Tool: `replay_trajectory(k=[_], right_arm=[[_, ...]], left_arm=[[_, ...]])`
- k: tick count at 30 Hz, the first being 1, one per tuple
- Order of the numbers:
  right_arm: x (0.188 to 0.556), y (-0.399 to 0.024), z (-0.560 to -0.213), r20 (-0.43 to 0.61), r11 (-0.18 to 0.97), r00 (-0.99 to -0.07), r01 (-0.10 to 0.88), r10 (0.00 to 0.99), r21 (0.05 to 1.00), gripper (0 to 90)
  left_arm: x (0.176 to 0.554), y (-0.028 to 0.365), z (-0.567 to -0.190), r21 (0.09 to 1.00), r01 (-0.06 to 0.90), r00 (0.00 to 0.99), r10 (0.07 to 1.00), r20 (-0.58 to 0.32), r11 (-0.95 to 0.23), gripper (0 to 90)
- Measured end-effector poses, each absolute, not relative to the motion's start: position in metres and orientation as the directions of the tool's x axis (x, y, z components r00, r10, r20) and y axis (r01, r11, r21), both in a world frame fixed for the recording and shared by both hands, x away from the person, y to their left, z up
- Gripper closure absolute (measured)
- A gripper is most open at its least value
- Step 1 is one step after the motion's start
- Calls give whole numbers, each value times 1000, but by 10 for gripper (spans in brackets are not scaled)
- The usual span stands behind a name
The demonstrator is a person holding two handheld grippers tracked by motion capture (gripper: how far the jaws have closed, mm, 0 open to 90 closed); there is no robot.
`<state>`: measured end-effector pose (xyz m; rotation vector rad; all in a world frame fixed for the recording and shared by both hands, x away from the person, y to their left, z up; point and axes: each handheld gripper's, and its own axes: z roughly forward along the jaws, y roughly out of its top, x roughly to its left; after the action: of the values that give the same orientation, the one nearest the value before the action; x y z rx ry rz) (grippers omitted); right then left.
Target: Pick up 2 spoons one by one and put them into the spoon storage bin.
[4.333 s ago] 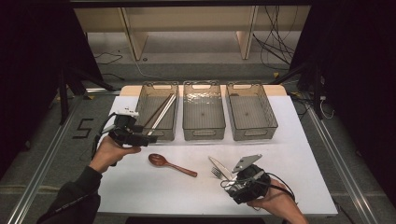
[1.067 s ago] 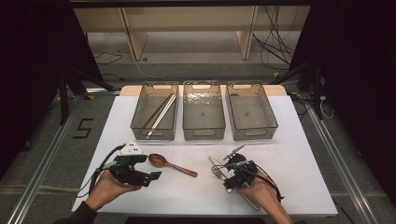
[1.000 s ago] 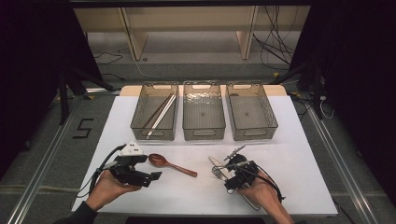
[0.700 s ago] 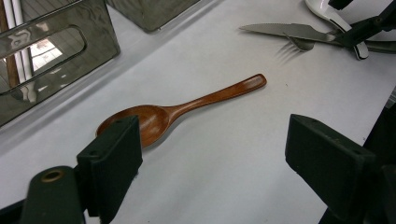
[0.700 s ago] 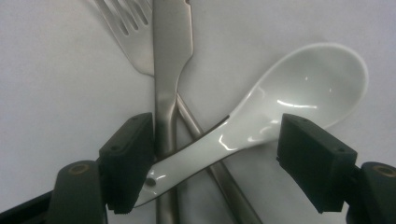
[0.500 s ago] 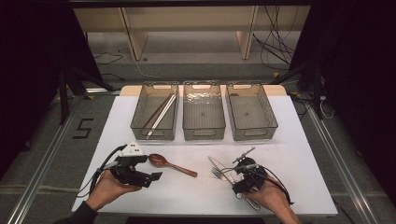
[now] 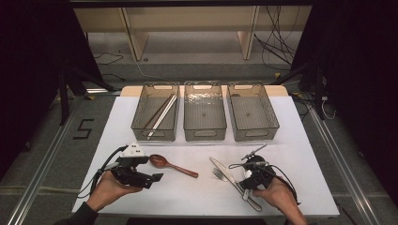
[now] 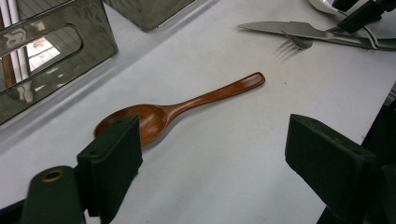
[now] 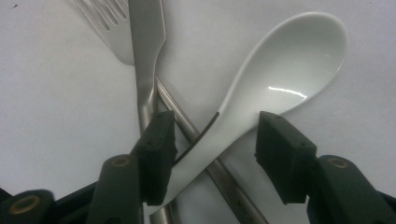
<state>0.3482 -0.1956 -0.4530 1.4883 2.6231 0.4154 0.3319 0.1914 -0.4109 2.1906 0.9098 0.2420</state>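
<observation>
A brown wooden spoon [image 7: 171,165] lies on the white table, bowl toward my left gripper [image 7: 152,171]. In the left gripper view the spoon's bowl [image 8: 140,119] sits just beyond my left gripper [image 8: 217,158], whose jaws stand wide apart with nothing between them. My right gripper [image 7: 248,176] hovers low over a crossed steel knife [image 9: 147,37], fork [image 9: 112,28] and white ceramic spoon [image 9: 285,60]. My right gripper [image 9: 217,144] has just been closing; the white spoon's handle runs between the jaws, against one pad, with a gap to the other.
Three clear bins stand in a row at the back: the left bin [image 7: 155,136] holds chopsticks [image 7: 162,115], while the middle bin [image 7: 204,135] and right bin [image 7: 256,136] look bare. The table's front edge lies close below both hands.
The right gripper has shifted slightly right over the cutlery, and its jaws have narrowed around the white spoon's handle. The left gripper, earlier up at the left bin, rests still beside the wooden spoon.
</observation>
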Motion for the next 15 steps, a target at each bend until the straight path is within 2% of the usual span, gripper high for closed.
replay_trajectory(k=[11,15], right_arm=[[349,-197,-454,51,477,-505,839,861,262,488],[348,-197,-453,32,478,-503,838,864,264,570]], left_arm=[[332,192,-411,696,536,731,676,-100,-477,185],[332,192,-411,697,537,729,677,-101,-475,185]])
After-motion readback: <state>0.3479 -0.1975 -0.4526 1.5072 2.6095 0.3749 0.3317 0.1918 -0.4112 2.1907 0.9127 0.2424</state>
